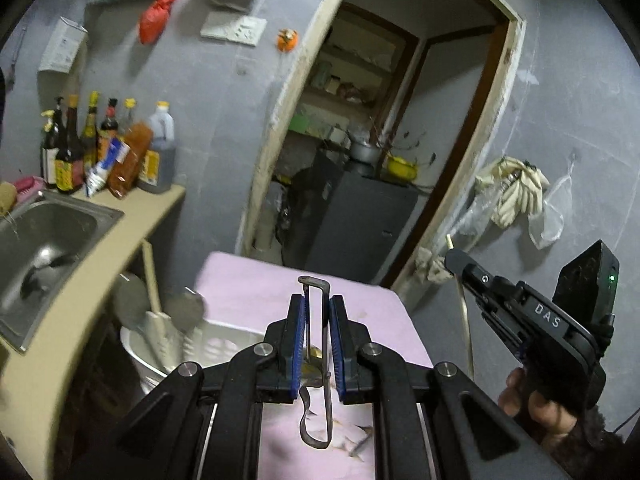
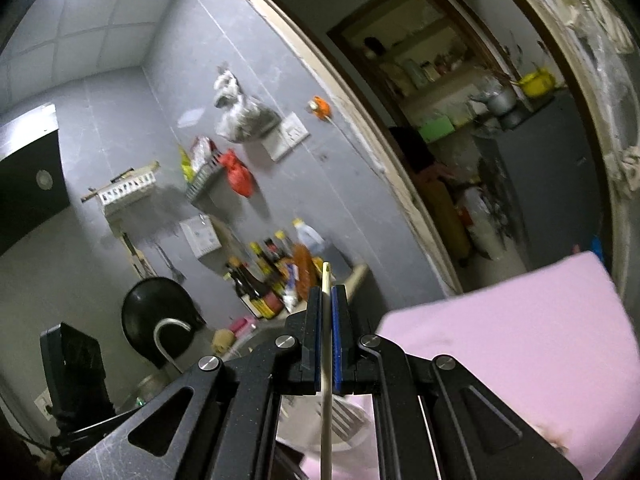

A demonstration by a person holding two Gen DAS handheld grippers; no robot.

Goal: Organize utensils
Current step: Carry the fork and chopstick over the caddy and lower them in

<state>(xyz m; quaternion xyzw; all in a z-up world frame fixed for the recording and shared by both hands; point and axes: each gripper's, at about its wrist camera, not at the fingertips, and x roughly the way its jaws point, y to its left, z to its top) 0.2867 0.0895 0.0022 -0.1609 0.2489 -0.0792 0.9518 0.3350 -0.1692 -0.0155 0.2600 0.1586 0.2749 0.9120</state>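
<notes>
Grey tiled walls close round a small kitchen, with a doorway (image 1: pixel 380 128) opening on a cluttered back room. Along the left wall runs a beige table (image 1: pixel 100 248) holding a steel sink (image 1: pixel 44 236) and a huddle of sauce bottles (image 1: pixel 100 148); a second table draped in pink cloth (image 1: pixel 360 304) stands in the middle.

Above that cloth the left claw (image 1: pixel 318 332) points somewhat downward, its blue-padded jaws nearly together on a thin bent metal utensil (image 1: pixel 316 360), a dark wire-like strip with a hooked end sticking out past the fingertips and a loop hanging behind them.

To its right, a hand (image 1: pixel 536 404) grips the handle of the right claw (image 2: pixel 327 312), held nearly level. Its jaws are pinched tight on a pale slender chopstick (image 2: pixel 327 360), smooth and straight, whose tip pokes just beyond the pads while the rest trails below.

Beside the pink cloth's left edge sits a white slotted plastic basket (image 1: pixel 224 340) holding spatulas (image 1: pixel 160 320) with round, dull metal blades and pale handles.
</notes>
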